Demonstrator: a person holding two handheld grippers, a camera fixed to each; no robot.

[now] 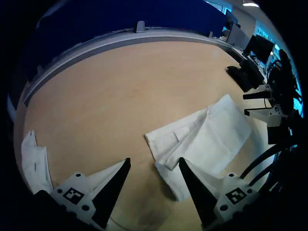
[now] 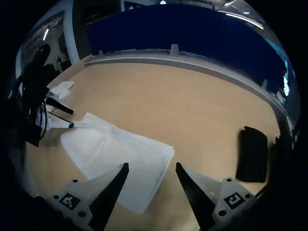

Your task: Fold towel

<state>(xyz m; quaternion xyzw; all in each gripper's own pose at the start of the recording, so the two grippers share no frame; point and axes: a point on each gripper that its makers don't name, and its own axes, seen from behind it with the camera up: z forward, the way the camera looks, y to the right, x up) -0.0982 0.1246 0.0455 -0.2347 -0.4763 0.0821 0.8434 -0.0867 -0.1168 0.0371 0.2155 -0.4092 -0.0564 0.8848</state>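
You are holding the left gripper point(image 1: 154, 159) wide open, gripping nothing; the right gripper point(image 2: 151, 164) is gaping likewise, empty; the towel point(image 1: 215, 131) is lying just ahead-right of the left jaws, its long axis running away toward the right gripper; each end is sitting near one gripper.

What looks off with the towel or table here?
The towel is folded unevenly: its layers are offset, so the edges do not line up, and it lies skewed to the edge of the table. I see nothing spilled or damaged.
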